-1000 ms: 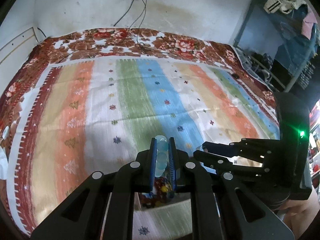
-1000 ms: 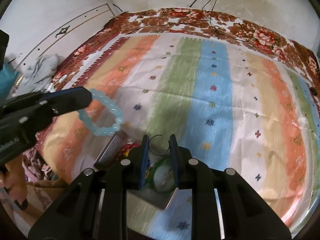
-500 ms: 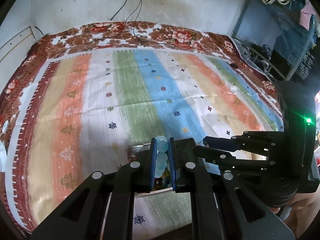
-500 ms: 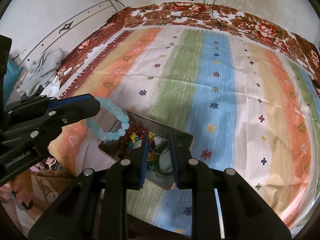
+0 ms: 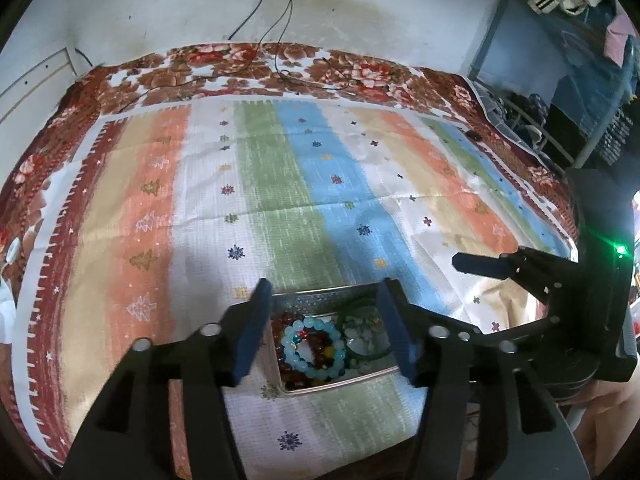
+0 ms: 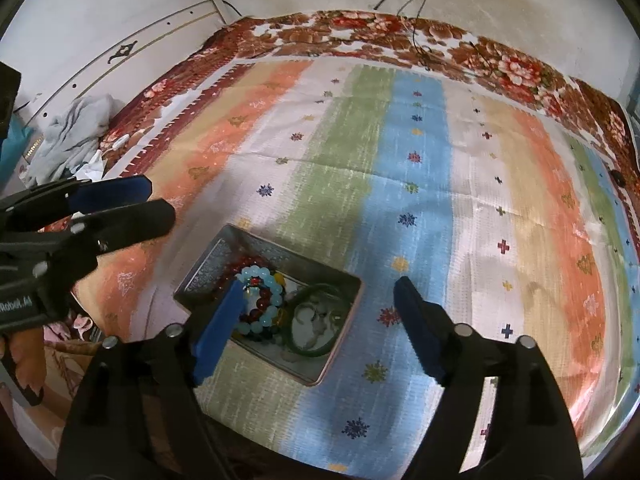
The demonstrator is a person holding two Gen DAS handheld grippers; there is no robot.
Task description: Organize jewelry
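Lying flat on the heap of red and multicoloured beads (image 5: 308,354), the pale blue bead bracelet (image 5: 312,346) is seen in the left half of the metal tin (image 6: 348,320). As a closed ring it points nowhere in particular; it is drawn out only slightly, and its longer axis can be judged to run roughly along the tin's longer side. A dark green bangle (image 6: 316,318) and some pale pieces lie beside it in the right half.

The tin rests on the striped bedspread (image 5: 280,184), near its front edge. Both tools are held above it with nothing in them: the left gripper (image 5: 324,332) is spread wide over the tin, and the right gripper (image 6: 316,328) is likewise spread wide.

Trouble could be expected from the soft bedding: were a finger lowered onto the tin's rim, the tin might be tipped or shoved toward the edge. The bracelet could also be snagged by a descending finger and dragged out with the beads beneath it, since the strands are piled together.
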